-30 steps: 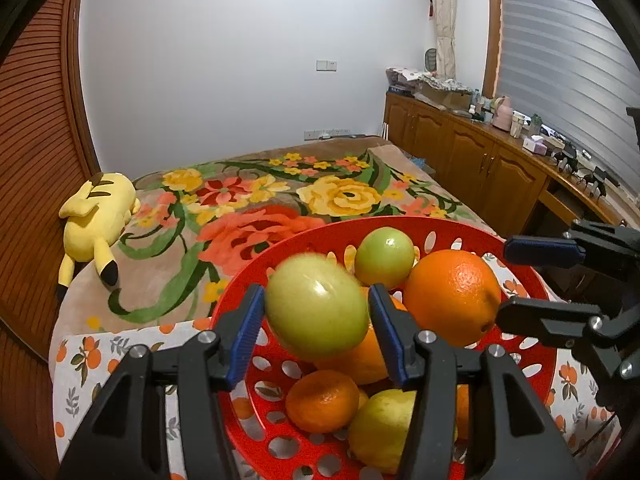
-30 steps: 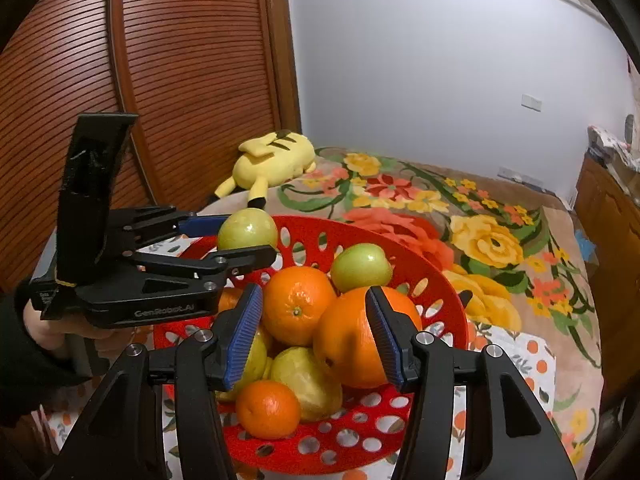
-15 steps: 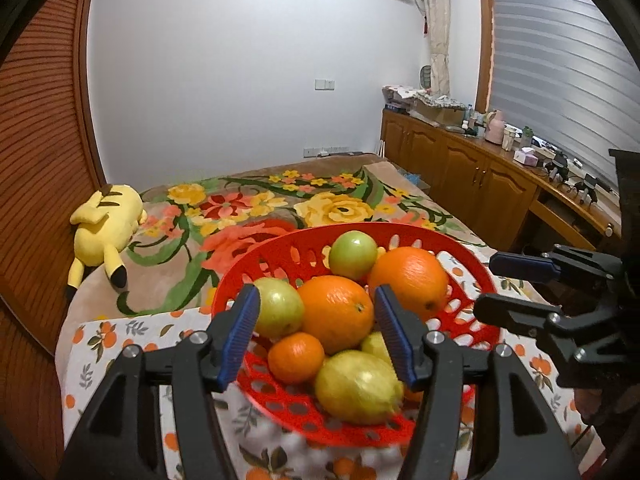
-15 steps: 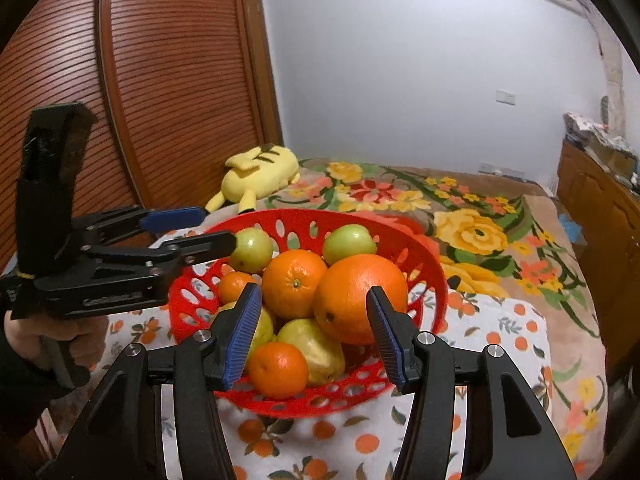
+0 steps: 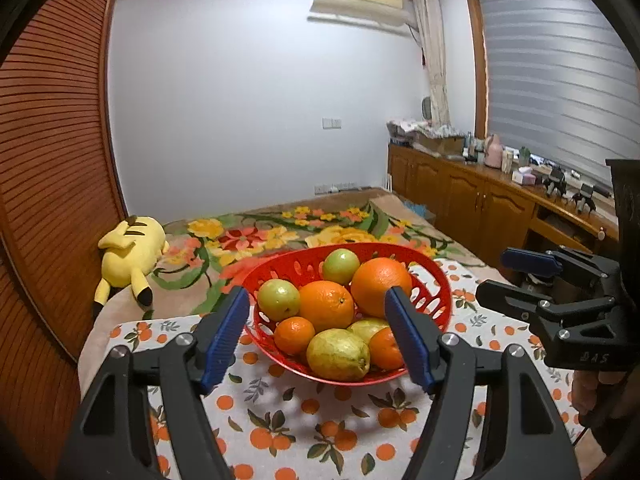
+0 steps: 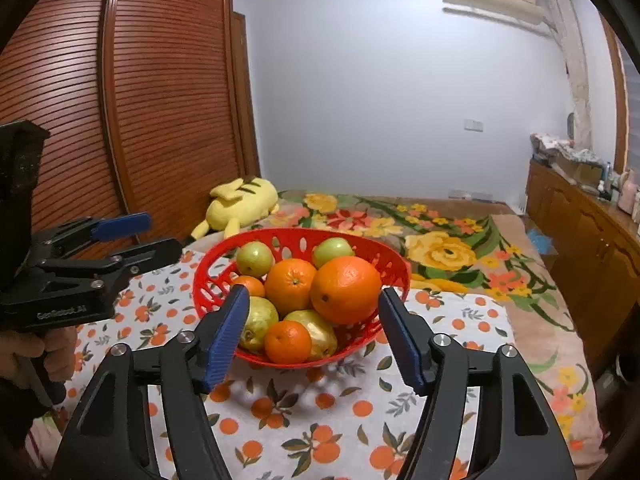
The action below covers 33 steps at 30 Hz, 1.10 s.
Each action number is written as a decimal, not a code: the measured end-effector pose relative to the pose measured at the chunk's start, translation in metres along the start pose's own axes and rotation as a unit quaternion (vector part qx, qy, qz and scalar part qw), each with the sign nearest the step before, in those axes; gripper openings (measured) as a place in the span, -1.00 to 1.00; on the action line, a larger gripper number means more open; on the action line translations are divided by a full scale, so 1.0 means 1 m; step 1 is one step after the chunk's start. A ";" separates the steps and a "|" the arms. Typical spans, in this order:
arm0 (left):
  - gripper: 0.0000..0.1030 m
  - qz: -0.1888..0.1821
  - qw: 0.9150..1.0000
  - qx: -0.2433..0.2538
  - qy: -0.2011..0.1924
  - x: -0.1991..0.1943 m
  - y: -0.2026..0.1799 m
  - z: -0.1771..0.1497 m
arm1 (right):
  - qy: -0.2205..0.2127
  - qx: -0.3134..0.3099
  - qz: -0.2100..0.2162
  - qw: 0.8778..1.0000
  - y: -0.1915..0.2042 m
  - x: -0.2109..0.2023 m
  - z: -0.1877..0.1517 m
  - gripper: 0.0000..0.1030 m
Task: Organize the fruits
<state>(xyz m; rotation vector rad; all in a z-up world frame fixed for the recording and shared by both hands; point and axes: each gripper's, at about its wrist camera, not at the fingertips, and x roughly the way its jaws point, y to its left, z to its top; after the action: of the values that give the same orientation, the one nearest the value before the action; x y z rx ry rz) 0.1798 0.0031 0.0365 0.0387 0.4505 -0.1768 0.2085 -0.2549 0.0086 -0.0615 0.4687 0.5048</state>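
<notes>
Raised lettering reading roughly "GenRobot.AI" is showing on the side of the black plastic left gripper [image 6: 132, 236] in the right wrist view, soft and hard to confirm. Faint embossed letters, maybe "DAS", are sitting on the black plastic right gripper [image 5: 520, 280] body in the left wrist view. Nothing else is reading legibly.

Centre of the frame: a red perforated basket [image 5: 436, 300] sits upright, piled with fruit — two large oranges [image 5: 326, 305], small tangerines [image 5: 294, 335], green guavas [image 5: 279, 299] and yellow-green lemons [image 5: 338, 355] in front.
</notes>
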 end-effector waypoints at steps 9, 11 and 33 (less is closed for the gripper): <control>0.79 0.003 0.999 -0.008 -0.035 -0.047 -0.005 0.002 | -0.049 0.003 -0.043 0.998 0.013 -0.043 0.000 0.71; 0.85 0.008 0.999 -0.008 -0.039 -0.056 -0.005 0.004 | -0.057 0.005 -0.048 0.997 0.017 -0.051 0.001 0.75; 0.87 0.028 0.999 -0.021 -0.036 -0.098 -0.011 -0.021 | -0.069 0.019 -0.065 0.995 0.027 -0.084 -0.017 0.83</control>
<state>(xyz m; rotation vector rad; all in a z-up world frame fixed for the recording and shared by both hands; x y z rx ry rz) 0.0816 0.0095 0.0606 0.0036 0.3803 -0.1131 0.1237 -0.2723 0.0324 -0.0204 0.3373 0.3685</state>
